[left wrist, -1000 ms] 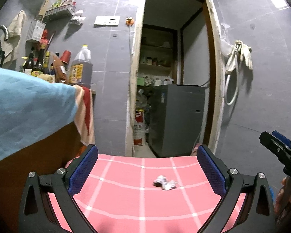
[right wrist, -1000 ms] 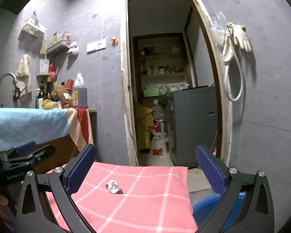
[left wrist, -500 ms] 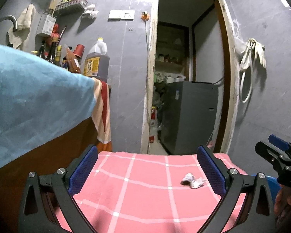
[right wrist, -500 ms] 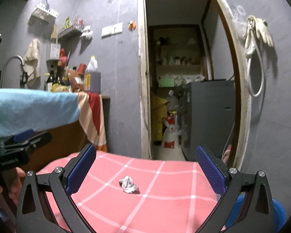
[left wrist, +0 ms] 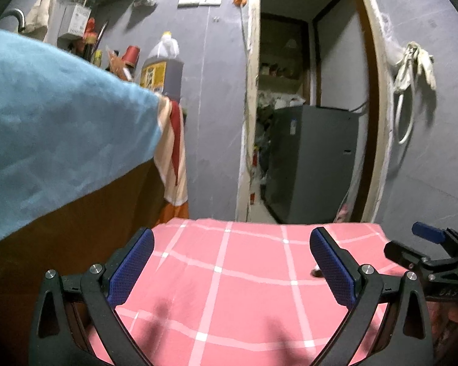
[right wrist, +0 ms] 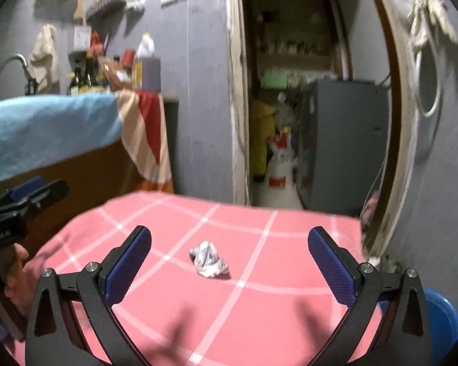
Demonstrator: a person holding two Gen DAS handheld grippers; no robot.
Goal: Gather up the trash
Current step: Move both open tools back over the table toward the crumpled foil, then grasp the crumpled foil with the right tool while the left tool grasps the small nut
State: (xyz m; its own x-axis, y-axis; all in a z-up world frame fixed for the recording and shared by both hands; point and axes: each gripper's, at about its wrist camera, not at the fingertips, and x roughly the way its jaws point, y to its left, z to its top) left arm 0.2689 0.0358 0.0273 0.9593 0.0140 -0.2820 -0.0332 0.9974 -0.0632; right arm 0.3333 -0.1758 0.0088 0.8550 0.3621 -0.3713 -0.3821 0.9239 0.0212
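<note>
A crumpled white paper ball [right wrist: 209,260] lies on the pink checked tablecloth [right wrist: 259,305]. My right gripper [right wrist: 229,262] is open, hovering above the cloth, with the ball between its blue pads and slightly ahead of them. My left gripper [left wrist: 230,262] is open and empty over the left part of the same cloth [left wrist: 229,289]. In the left wrist view the ball is almost hidden behind the right finger [left wrist: 332,270]. The right gripper also shows at the right edge of the left wrist view [left wrist: 424,247], and the left gripper at the left edge of the right wrist view [right wrist: 27,198].
A blue bin [right wrist: 439,314] sits below the table's right edge. A counter draped in a blue towel [left wrist: 45,128] and a striped cloth [left wrist: 172,152] stands at the left. An open doorway with a grey appliance [left wrist: 311,164] is ahead.
Both grippers have swung left and moved closer to the table. The paper ball now sits between the right gripper's fingers and has slid behind the left gripper's right finger.
</note>
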